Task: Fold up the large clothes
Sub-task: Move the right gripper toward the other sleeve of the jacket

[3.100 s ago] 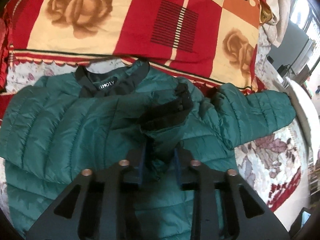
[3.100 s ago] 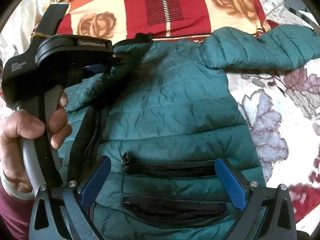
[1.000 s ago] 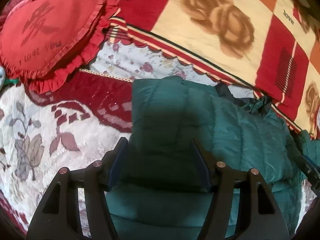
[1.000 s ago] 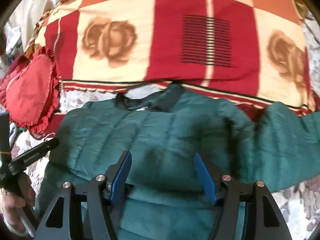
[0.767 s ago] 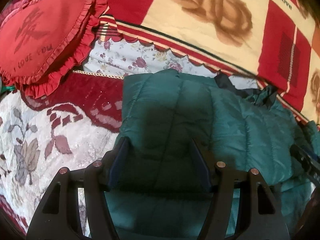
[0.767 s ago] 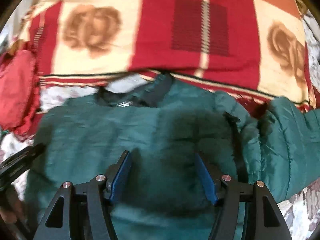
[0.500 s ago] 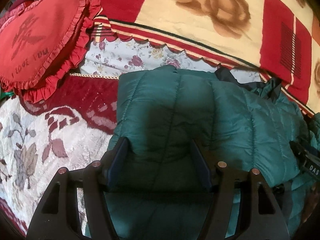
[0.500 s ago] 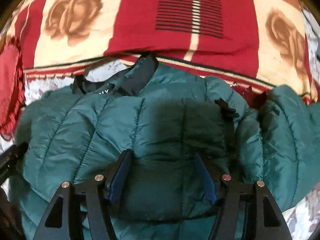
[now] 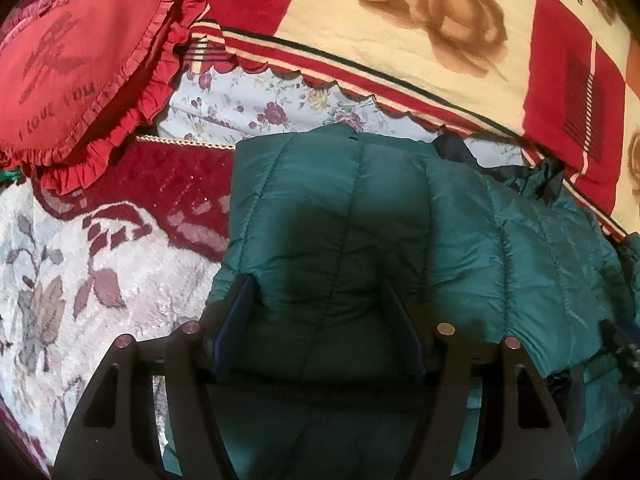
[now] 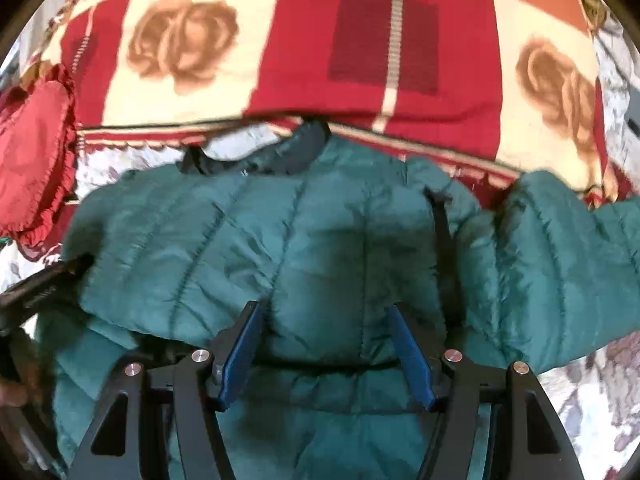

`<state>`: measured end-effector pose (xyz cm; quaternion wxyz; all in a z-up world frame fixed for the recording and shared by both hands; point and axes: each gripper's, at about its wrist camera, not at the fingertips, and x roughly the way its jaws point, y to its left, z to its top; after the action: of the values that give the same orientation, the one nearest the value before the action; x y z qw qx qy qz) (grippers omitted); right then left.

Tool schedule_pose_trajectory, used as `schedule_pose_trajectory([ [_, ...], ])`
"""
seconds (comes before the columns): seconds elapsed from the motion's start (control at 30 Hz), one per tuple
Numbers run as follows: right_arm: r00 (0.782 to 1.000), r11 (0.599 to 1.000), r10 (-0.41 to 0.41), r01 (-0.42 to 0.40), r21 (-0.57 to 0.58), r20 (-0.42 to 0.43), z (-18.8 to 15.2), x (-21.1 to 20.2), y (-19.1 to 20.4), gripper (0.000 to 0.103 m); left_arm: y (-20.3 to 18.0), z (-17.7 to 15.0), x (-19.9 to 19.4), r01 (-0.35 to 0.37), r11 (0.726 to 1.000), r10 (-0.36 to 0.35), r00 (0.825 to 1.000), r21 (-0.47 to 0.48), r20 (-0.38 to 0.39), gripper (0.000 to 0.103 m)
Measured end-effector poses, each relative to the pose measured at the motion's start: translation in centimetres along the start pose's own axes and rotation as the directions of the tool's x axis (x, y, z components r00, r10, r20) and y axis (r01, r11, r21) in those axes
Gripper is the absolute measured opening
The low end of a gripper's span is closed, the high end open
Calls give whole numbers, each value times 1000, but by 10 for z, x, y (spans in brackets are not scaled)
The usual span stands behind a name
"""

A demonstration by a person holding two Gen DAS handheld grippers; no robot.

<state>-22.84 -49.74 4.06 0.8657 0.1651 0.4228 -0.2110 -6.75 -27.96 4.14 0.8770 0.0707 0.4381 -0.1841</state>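
A dark green quilted jacket point(image 9: 332, 216) lies on the bed with its left sleeve folded over its body. My left gripper point(image 9: 316, 280) is open, its jaws wide apart just above the folded left part of the jacket. The jacket fills the right wrist view point(image 10: 320, 240), black collar point(image 10: 304, 148) at the far side, right sleeve point(image 10: 568, 248) stretched out to the right. My right gripper point(image 10: 326, 308) is open above the jacket's middle, holding nothing. The left gripper's body point(image 10: 40, 288) shows at the left edge of the right wrist view.
A red heart-shaped cushion point(image 9: 76, 64) lies at the far left. A red and cream rose-patterned blanket point(image 9: 420, 32) lies behind the jacket. The floral bedspread point(image 9: 80, 280) shows to the left of the jacket and under the right sleeve point(image 10: 600, 380).
The left gripper let go of the sleeve cuff it held earlier and now hovers open over the jacket's left side. The right gripper rose from the pockets toward the jacket's upper middle.
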Motion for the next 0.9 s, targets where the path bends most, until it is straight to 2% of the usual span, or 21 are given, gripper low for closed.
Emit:
schedule_pose_trajectory([
  [0.1, 1000, 999, 18, -18, 28, -4, -1, 11, -2, 63, 2, 0, 2, 20, 1000, -20, 1000, -13, -1, 67],
  [0.3, 1000, 1000, -1, 1, 12, 8, -5, 10, 0, 64, 1, -2, 2, 17, 1000, -17, 1000, -8, 10, 68],
  [0.4, 1000, 1000, 7, -7, 20, 9, -6, 7, -2, 64, 0, -4, 3, 31, 1000, -31, 999, -3, 13, 76],
  [0.53, 999, 999, 30, -31, 38, 13, -11, -7, -6, 66, -2, -6, 3, 25, 1000, -26, 999, 8, 23, 79],
  [0.67, 1000, 1000, 11, -11, 11, 12, -17, -22, -5, 67, -2, -6, -3, 20, 1000, -20, 1000, 20, 7, 79],
  [0.9, 995, 1000, 0, 0, 0, 101, -18, -64, -19, 70, -1, -17, -40, 20, 999, -21, 999, 27, 37, 79],
])
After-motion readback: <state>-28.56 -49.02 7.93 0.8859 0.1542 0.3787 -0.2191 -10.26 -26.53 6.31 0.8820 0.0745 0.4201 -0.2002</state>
